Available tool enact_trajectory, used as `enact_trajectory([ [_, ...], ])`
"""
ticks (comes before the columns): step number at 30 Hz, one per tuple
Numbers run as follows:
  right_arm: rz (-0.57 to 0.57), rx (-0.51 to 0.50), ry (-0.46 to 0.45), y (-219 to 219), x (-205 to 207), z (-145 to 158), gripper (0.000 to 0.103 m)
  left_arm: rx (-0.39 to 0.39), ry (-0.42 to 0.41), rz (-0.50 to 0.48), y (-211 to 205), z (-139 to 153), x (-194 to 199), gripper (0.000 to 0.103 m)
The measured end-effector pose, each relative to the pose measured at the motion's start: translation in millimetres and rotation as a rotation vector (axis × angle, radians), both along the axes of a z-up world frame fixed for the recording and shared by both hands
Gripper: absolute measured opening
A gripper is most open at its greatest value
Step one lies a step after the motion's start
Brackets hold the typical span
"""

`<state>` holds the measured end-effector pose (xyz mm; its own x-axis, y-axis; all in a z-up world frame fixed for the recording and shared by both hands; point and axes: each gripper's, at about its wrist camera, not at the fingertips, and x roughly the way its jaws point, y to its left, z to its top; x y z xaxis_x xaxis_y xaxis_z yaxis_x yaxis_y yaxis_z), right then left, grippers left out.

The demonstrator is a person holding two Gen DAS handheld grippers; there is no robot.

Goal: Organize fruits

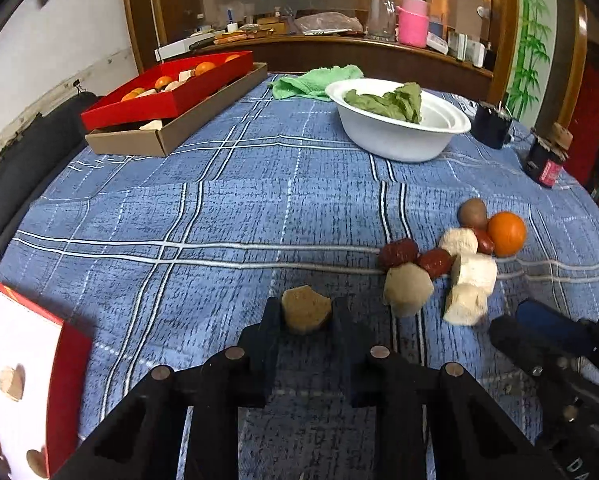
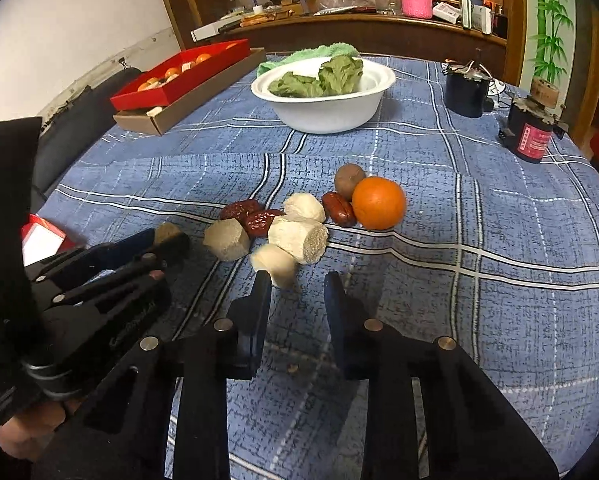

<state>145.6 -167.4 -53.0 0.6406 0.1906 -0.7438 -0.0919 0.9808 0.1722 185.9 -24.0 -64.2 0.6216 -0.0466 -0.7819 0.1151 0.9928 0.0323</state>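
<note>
Fruit: a tan chunk sits pinched in the left gripper, low over the blue cloth.
Pile: orange, dates and pale chunks lie just ahead of the right gripper.
Right gripper: narrowed, nothing between the jaws.
Red tray: left of the left gripper.

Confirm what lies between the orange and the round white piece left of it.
One red date, against the orange; round white piece beyond it. Right wrist view.

red tray: cut off by edge | jar label: unreadable
</note>
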Motion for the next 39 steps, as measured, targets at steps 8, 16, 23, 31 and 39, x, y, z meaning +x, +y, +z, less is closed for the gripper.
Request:
enact_trajectory([
  [8,0.023,-0.011,-0.033,2.7,-29.0,11.6,0.024,-0.019,-0.042,0.023,16.4,15.5,-48.8,0.025],
  [16,0.036,-0.044,0.017,23.9,8.6,-0.9,0.024,-0.029,-0.032,0.055,30.2,12.1,-46.9,0.025],
  [23,-0.002,-0.087,0.043,26.5,25.1,-8.7,0.015,-0.057,-0.03,0.045,33.1,11.1,-43.4,0.025],
  [31,0.008,-0.019,-0.014,8.7,-23.8,3.4,0.014,-0.084,-0.052,0.039,38.1,21.5,-72.8,0.025],
  [39,0.07,0.02,-0.047,21.4,-77.5,17.3,0.014,-0.088,-0.048,0.036,46.7,25.9,-128.2,0.025],
])
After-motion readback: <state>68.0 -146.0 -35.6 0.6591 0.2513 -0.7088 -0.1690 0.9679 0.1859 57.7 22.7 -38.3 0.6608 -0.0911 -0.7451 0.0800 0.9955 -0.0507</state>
